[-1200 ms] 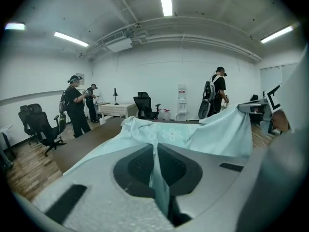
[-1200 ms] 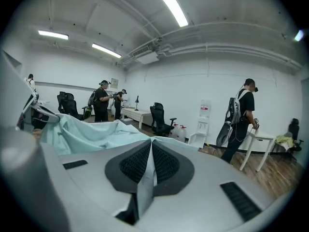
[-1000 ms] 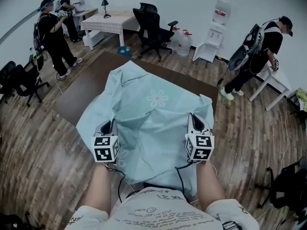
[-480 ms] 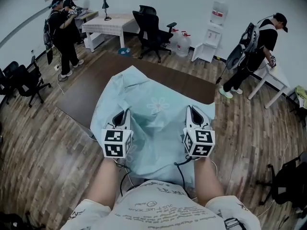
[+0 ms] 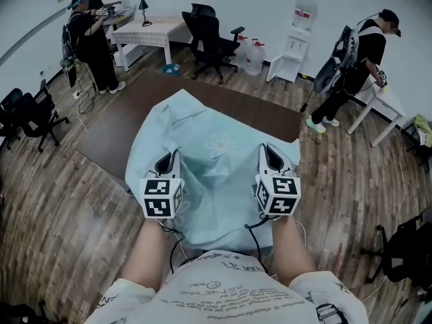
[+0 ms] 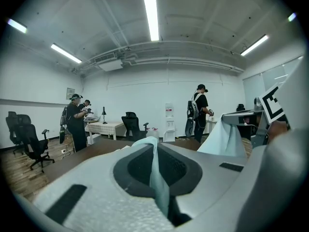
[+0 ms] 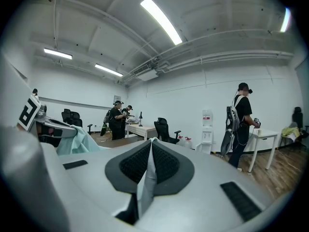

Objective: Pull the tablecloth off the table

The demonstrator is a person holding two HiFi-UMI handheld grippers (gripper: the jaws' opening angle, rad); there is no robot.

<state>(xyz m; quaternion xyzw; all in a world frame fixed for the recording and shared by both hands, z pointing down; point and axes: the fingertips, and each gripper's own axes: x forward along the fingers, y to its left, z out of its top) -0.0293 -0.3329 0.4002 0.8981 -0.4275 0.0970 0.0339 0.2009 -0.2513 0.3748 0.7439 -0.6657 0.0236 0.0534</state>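
A pale teal tablecloth (image 5: 209, 147) with a flower print lies bunched over the near part of a dark brown table (image 5: 128, 117), whose far and left parts are bare. My left gripper (image 5: 170, 159) is shut on the tablecloth near its left side; a strip of the tablecloth (image 6: 157, 178) shows pinched between its jaws. My right gripper (image 5: 270, 152) is shut on the tablecloth near its right side, with a fold of the tablecloth (image 7: 145, 178) clamped between its pads. Both grippers are held close in front of my body, above the cloth's near edge.
Two persons (image 5: 88, 36) stand by a white desk (image 5: 152, 32) at the back left. Another person (image 5: 358, 66) stands at a white table (image 5: 385, 106) on the right. Black office chairs (image 5: 209, 36) and water bottles (image 5: 253, 56) stand at the back, more chairs (image 5: 23, 110) at the left.
Both grippers have drawn the tablecloth toward me, and more brown tabletop shows at the left and far side. The left gripper has come inward. The persons in the room have shifted a little.
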